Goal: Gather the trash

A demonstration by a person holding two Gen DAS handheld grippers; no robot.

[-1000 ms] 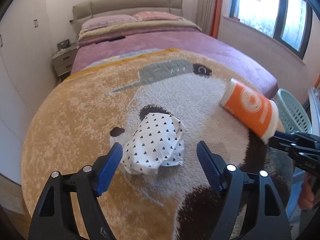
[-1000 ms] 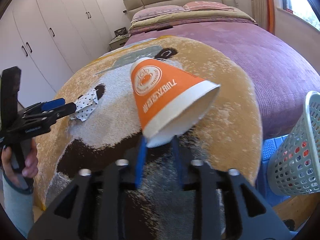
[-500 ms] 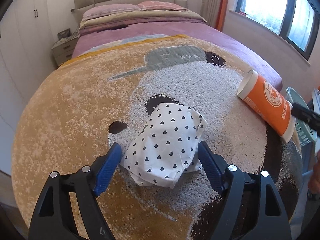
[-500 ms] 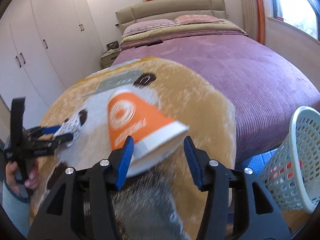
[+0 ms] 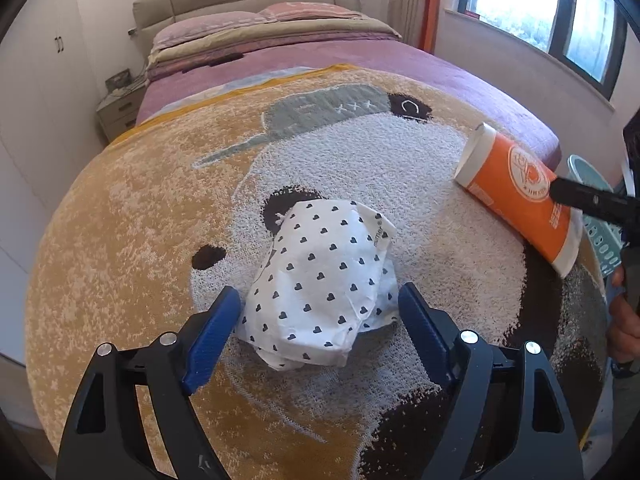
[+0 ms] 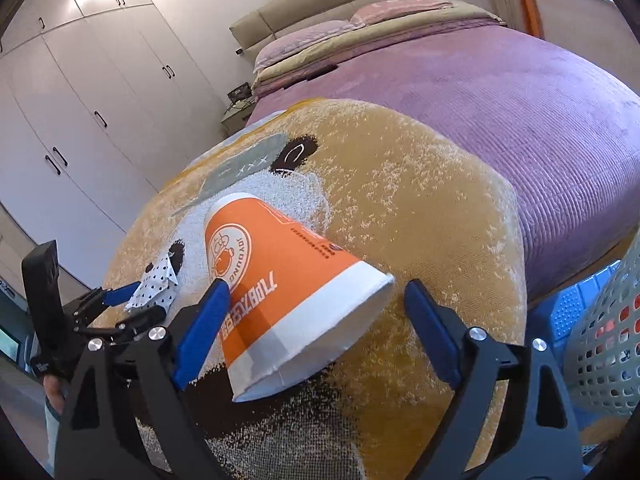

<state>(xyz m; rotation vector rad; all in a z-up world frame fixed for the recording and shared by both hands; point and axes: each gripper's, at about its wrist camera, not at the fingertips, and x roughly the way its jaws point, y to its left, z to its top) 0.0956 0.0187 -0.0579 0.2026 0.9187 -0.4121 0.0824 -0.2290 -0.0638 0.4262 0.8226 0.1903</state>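
A crumpled white paper with black hearts (image 5: 320, 276) lies on the bear-pattern blanket (image 5: 132, 220). My left gripper (image 5: 320, 316) is open, its blue pads standing close on either side of the paper. To the right, an orange and white paper cup (image 5: 516, 196) rests on its side. In the right wrist view the cup (image 6: 280, 292) lies between the pads of my right gripper (image 6: 316, 304), whose jaws are opening. The left pad is against the cup's side and the right pad stands clear of the rim. The left gripper (image 6: 120, 304) and the paper (image 6: 156, 288) show at the far left.
The blanket (image 6: 440, 200) covers the foot of a purple bed (image 6: 540, 112). A pale mesh basket (image 6: 600, 340) stands on the floor at the right, past the bed's edge. White wardrobes (image 6: 100, 100) line the left wall. A hand (image 5: 624, 320) shows at the right edge.
My right gripper's jaws went from shut on the cup's rim to wide apart, and the cup now lies on the blanket. My left gripper came closer, bringing the paper between its pads.
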